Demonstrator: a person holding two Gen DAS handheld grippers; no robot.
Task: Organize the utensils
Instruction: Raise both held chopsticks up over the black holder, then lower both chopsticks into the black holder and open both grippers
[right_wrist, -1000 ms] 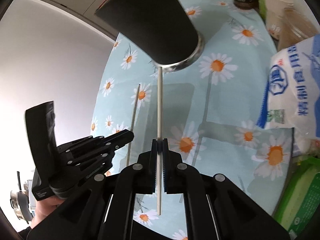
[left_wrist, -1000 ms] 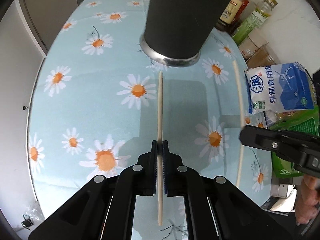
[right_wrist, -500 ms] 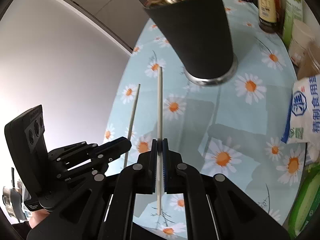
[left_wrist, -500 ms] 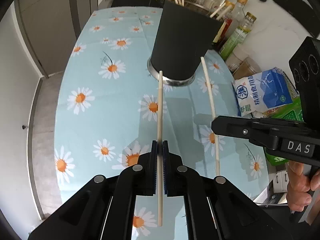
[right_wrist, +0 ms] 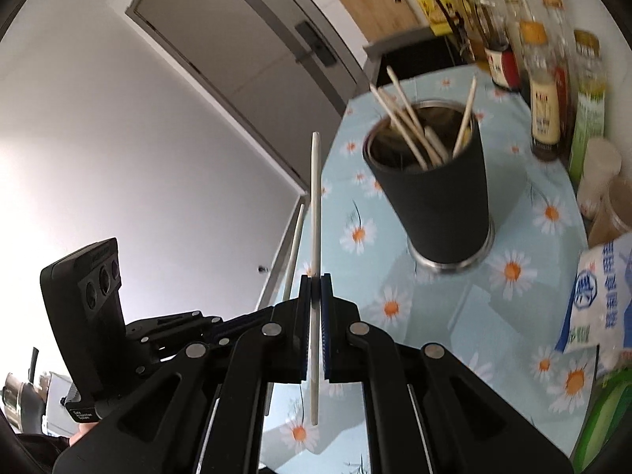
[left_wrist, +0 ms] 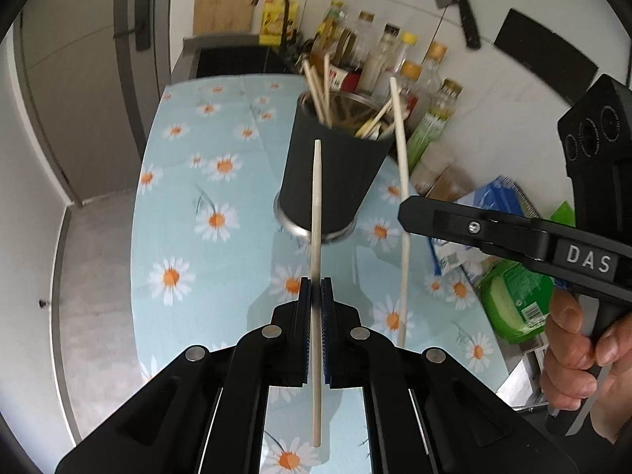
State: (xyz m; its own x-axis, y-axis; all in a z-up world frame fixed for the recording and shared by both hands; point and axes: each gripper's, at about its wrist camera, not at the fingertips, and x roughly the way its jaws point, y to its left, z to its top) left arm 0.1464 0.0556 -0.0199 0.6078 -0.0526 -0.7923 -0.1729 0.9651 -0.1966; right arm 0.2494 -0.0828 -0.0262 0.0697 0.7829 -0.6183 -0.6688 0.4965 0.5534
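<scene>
One chopstick in each claw, both lifted clear of the worktop (left_wrist: 185, 205).
My left claw (left_wrist: 315, 296) pinches its chopstick (left_wrist: 316, 213) mid-length; my right claw (right_wrist: 315, 296) clamps the other chopstick (right_wrist: 315, 205). I hold both tips-up, near the cup (right_wrist: 430, 201) so they can drop in.

Black metal-based cup (left_wrist: 331, 173) of pale wooden chopsticks (left_wrist: 318, 91) standing mid-surface (left_wrist: 177, 205) on daisy-printed cloth; glass condiment bottles (left_wrist: 410, 75) behind and right; blue-white salt bag (right_wrist: 600, 300) nearer, at right edge.
</scene>
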